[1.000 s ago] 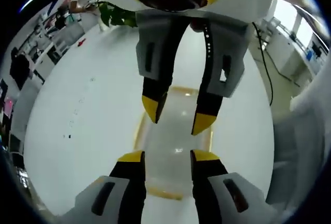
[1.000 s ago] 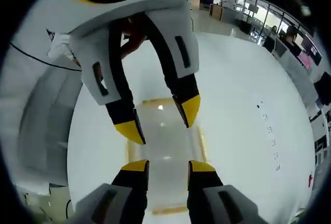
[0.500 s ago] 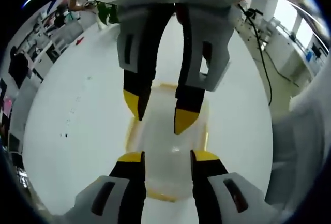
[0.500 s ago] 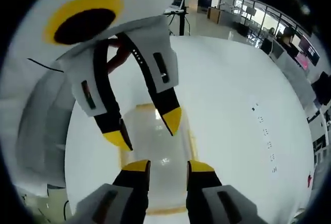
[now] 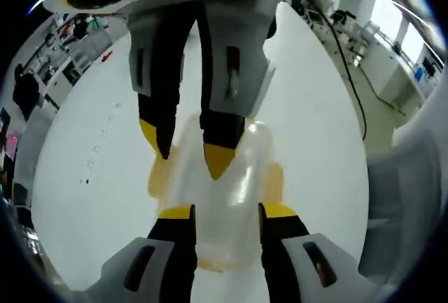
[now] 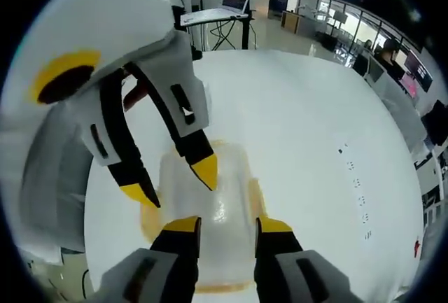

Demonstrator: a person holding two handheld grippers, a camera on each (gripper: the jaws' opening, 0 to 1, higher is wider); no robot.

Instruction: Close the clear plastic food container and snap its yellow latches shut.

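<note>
item: clear plastic food container [image 5: 224,191] with yellow latches [image 5: 159,177], lying on the white table [image 5: 91,177] between the two grippers, close under both sets of tips. left gripper [image 5: 227,213]: jaws apart at a moderate gap, empty, container showing between them. right gripper [image 6: 227,227]: likewise parted and empty, poised over the container's near end. risk: both tools crowd the same small lid, so the tips may knock together, or an off-centre press may skate the light box across the smooth top; a latch [image 6: 253,192] pushed before the lid seats may spring back. whether the lid is fully down cannot be told. surface: plain, glossy, white. room: open office, desks [image 6: 392,72], windows [image 5: 392,23], a trailing cable [image 5: 353,79].
</note>
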